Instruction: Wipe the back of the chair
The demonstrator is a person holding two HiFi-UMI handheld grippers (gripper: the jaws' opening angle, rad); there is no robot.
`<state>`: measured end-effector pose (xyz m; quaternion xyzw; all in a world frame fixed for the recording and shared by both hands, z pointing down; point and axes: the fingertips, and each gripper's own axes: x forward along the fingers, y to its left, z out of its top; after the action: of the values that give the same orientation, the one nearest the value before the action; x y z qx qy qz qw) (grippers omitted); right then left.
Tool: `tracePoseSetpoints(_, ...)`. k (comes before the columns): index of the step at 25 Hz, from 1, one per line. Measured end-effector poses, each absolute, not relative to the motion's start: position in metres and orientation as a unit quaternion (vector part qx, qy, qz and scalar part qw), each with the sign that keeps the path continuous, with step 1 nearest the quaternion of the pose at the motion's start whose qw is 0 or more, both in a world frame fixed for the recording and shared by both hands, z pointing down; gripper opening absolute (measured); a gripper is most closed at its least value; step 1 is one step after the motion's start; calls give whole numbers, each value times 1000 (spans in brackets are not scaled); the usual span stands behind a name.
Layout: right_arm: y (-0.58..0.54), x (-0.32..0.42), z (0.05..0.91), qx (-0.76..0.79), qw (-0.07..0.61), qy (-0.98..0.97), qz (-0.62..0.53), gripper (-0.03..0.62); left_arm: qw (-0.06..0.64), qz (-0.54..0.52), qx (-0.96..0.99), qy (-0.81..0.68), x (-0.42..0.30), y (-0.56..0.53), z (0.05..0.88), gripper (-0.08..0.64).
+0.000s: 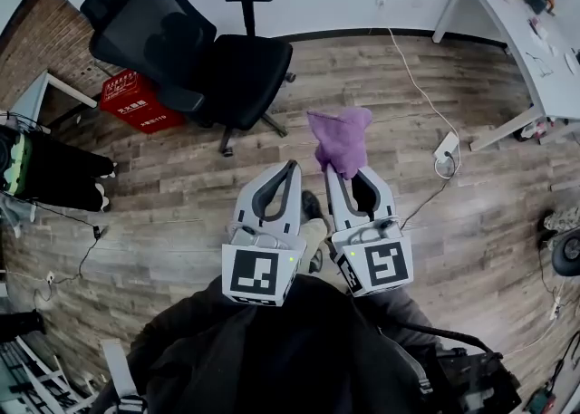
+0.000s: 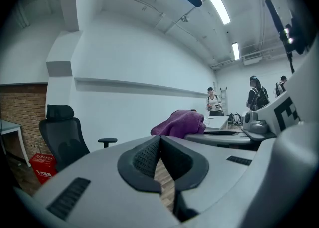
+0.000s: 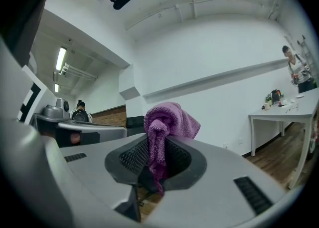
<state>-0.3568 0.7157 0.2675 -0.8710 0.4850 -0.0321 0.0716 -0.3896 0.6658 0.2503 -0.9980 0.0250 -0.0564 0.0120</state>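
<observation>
While the black office chair (image 1: 195,59) stands on the wooden floor (image 1: 181,195) off to your front left, well apart from both sets of jaws, its tall back (image 1: 145,23) is turned toward the brick wall (image 1: 36,36). You hold the purple cloth (image 1: 341,139) in your right gripper (image 1: 348,173): the jaws are pressed together on one bunched end, and the rest bulges out past the tips. Your left gripper (image 1: 291,166) sits just beside it, jaws closed tip to tip with nothing between them. A red box (image 1: 134,100) stands beside the chair.
</observation>
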Motion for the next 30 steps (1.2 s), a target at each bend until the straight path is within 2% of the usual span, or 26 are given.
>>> tracePoseSetpoints(5,721,-311,288,-881,63,466,-48,74,-5,-65,-998,-6,-333,669,269,3)
tracePoseSetpoints(11,741,-213,308,-901,74,422,-69,74,-17,-97,-993,-60,-236,690,296,5)
tracePoseSetpoints(19,712,-96,322,-895,64,431,-92,74,-30,-115,-992,-53,-113,662,310,5)
tracePoseSetpoints(30,636,-11,265,-851,45,520,-55,74,-31,-81,-995,50,-50,588,267,4)
